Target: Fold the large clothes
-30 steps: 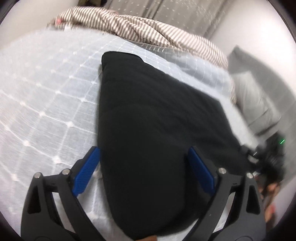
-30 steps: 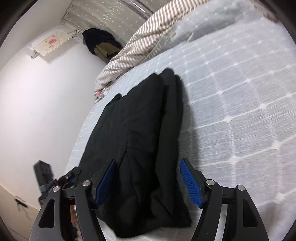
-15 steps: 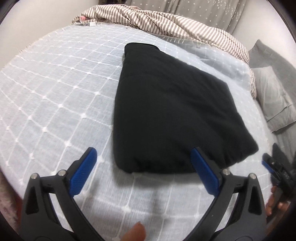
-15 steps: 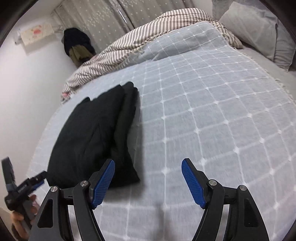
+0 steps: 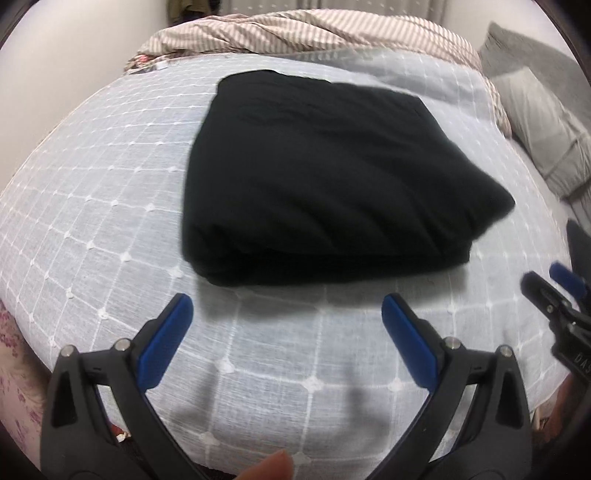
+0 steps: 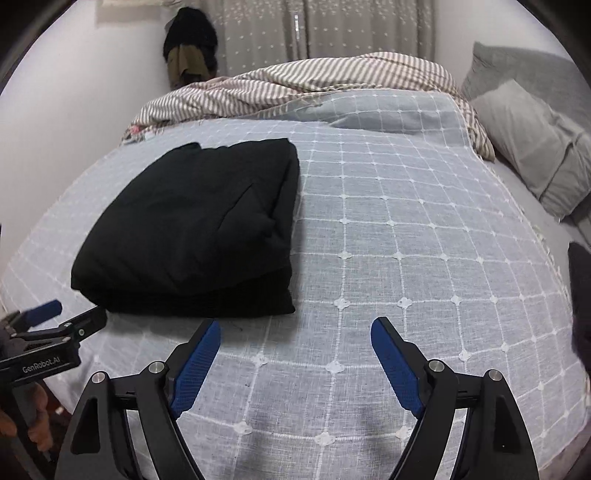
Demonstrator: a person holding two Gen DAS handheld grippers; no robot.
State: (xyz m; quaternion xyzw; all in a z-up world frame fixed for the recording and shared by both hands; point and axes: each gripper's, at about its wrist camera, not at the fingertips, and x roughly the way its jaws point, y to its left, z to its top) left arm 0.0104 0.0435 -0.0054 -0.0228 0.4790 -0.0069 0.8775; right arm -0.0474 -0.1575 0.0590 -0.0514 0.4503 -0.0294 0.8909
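A black garment point(image 5: 325, 177) lies folded into a thick rectangle on the light blue grid-patterned bedspread point(image 5: 110, 221). It also shows in the right wrist view point(image 6: 199, 229), left of centre. My left gripper point(image 5: 286, 306) is open and empty, just short of the garment's near edge. My right gripper point(image 6: 295, 328) is open and empty, over bare bedspread point(image 6: 406, 240) to the right of the garment's near corner. The left gripper shows at the left edge of the right wrist view point(image 6: 70, 317), and the right gripper at the right edge of the left wrist view point(image 5: 554, 288).
A striped duvet point(image 6: 314, 85) is bunched at the far end of the bed. Grey pillows point(image 6: 532, 144) lie at the right. Dark clothes point(image 6: 190, 48) hang by the curtain point(image 6: 314, 29) at the back wall. The bed's near edge runs below both grippers.
Both grippers have pulled back off the black garment toward the near edge of the bed. The garment now lies flat and folded, free of both grippers.
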